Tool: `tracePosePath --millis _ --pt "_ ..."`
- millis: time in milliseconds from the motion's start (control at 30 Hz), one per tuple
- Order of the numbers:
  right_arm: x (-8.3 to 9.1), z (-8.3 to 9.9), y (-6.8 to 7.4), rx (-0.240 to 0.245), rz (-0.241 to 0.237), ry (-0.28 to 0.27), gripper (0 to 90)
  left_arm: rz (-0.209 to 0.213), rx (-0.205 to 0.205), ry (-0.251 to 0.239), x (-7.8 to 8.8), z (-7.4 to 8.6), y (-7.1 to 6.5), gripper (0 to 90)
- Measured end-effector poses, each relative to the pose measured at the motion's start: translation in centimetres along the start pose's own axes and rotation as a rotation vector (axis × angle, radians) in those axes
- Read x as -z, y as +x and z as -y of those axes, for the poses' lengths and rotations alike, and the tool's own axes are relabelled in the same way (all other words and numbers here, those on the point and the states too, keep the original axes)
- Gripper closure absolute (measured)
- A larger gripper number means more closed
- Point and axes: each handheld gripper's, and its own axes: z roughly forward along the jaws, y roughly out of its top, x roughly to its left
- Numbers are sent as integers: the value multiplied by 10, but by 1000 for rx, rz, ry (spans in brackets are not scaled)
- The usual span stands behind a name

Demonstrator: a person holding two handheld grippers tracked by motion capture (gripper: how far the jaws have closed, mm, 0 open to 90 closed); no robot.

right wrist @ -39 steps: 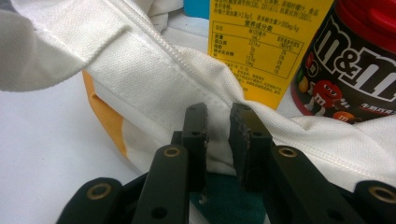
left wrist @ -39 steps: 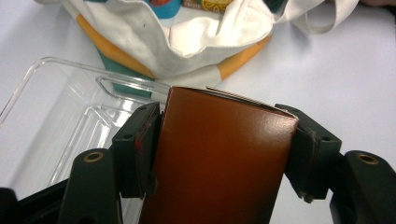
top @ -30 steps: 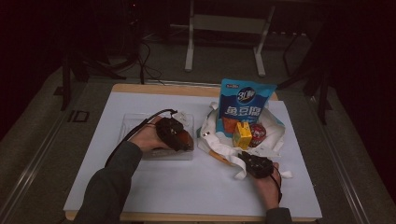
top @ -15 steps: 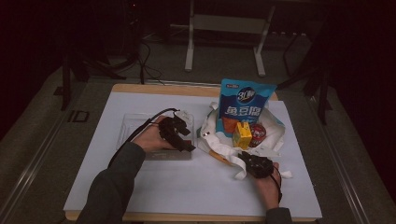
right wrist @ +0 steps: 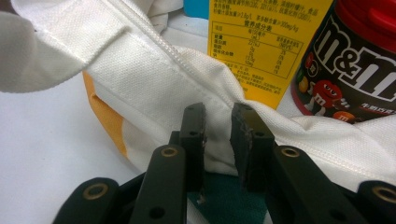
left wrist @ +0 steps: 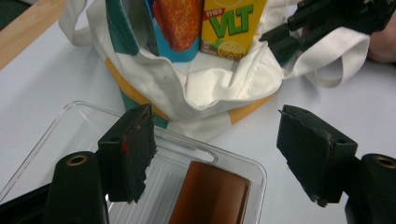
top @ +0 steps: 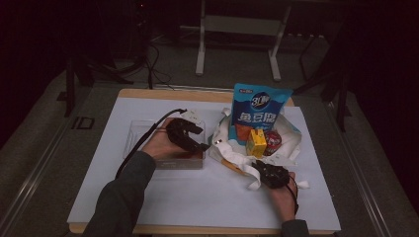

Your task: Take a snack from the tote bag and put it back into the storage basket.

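My left gripper (top: pixel 201 146) (left wrist: pixel 219 126) hovers open over a clear plastic tray (top: pixel 136 136) (left wrist: pixel 56 126). Its jaws have just been opening, with nothing pinched between them. A brown packet (left wrist: pixel 212 196) lies in the tray below them. My right gripper (top: pixel 255 166) (right wrist: pixel 218 116) is shut on the rim of a white tote bag (top: pixel 225 148) (left wrist: pixel 205 88) (right wrist: pixel 154 79). The bag holds a blue snack pouch (top: pixel 259 106), a yellow VLT carton (top: pixel 256 143) (left wrist: pixel 231 23) (right wrist: pixel 261 42) and a red-lidded M&M's jar (top: pixel 273 140) (right wrist: pixel 355 70).
Everything rests on a white sheet (top: pixel 197 197) over a wooden table (top: pixel 163 93). The bag's loose straps (top: pixel 301 184) trail beside my right hand. A metal stand (top: pixel 237 24) and cables sit on the dark floor behind the table.
An orange-brown thing showed at the left gripper's tip a second ago; now its jaws stand wider apart and the gripper has shifted slightly over the tray. The right hand has kept still.
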Motion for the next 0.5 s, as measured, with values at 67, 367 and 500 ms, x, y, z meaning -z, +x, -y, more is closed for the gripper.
tracePosePath --millis 67,367,500 --pt "0 0 0 0 0 0 747 15 6 -9 1 -1 0 295" --pt "0 0 0 3 3 -2 745 5 20 -57 3 -12 -5 345" --pt "0 0 0 2 0 -2 736 19 21 -61 1 -17 -8 370"
